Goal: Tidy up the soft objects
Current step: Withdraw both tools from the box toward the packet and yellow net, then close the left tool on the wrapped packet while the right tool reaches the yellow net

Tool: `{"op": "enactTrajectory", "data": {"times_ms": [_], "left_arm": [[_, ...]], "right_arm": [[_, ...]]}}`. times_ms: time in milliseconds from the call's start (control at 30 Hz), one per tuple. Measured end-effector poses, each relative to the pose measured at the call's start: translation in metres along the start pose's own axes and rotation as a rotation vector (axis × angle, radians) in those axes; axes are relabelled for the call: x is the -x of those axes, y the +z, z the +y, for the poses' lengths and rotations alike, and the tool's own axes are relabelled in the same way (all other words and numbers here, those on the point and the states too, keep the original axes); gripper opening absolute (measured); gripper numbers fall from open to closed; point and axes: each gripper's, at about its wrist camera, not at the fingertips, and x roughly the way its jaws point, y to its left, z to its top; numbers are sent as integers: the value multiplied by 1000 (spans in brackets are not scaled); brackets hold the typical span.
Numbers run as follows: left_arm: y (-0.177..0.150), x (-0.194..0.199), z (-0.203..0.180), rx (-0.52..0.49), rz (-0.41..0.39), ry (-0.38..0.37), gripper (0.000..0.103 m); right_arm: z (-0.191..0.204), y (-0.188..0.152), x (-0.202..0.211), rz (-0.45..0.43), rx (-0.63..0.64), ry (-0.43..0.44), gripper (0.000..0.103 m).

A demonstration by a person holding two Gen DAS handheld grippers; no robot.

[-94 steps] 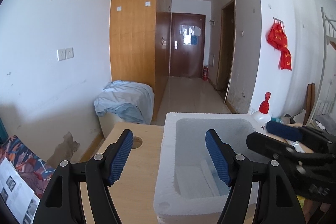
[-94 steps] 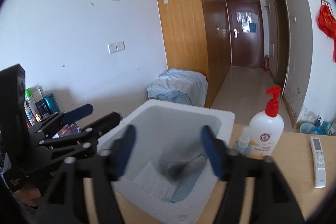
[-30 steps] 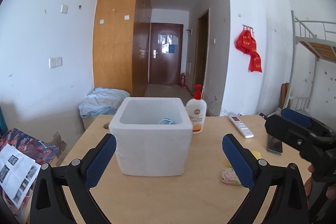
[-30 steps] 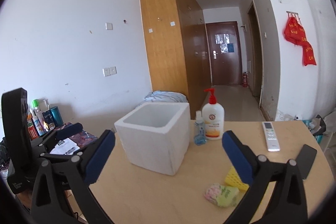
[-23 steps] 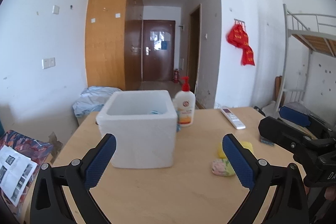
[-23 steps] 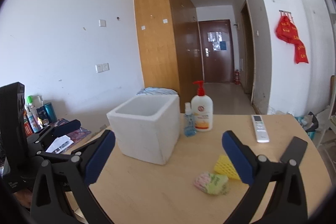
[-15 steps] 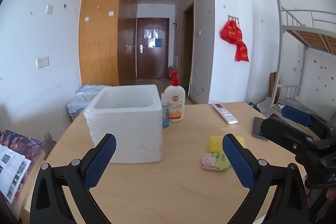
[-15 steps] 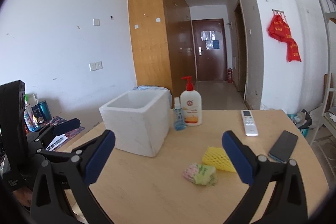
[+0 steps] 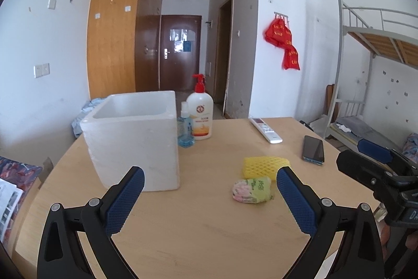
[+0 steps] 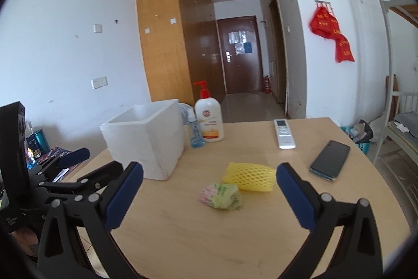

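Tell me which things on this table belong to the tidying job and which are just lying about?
Part of the job:
yellow foam net
pink-green soft packet
white foam box

Just lying about:
lotion pump bottle
small blue bottle
remote control
phone

Matt pale-wood desk (image 9: 209, 226) carries a rough white foam box (image 9: 135, 140), yellow foam netting (image 10: 249, 177) and a glossy phone (image 10: 330, 157).

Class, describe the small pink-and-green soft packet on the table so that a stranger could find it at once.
Start at the white foam box on the wooden table. To its right lies a yellow foam net sleeve; the packet sits against its near side. It alone is crumpled, pink and green, and printed.
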Motion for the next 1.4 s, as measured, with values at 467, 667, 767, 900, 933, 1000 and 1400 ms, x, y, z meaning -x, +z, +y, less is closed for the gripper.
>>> {"op": "enactTrajectory", "data": {"times_ms": [467,667,767,900,933,1000,1400], "left_arm": [[-14,-28,-17,-32,60,-31,101],[-18,-45,-20,-29,97,-53,101],[-20,-52,-23,-38,113,-57,101],[-23,-64,-28,-57,141,-66,101],[-23,-68,-29,-63,146,-68,101],[-23,-75,-31,-69,157,-67,101],[-28,-114,-33,-55,240,-118,101]], "right_arm": [[-30,-8,-14,53,-74,-48,103],[-36,-11,-26,93,-58,-73,103],[-41,-13,-35,118,-78,-63,103],[-49,-13,-44,131,-107,-53,103],[-50,-12,-46,135,-109,-54,103],[-52,-12,-51,148,-97,-72,103],[-65,-9,-77,190,-91,-62,103]]}}
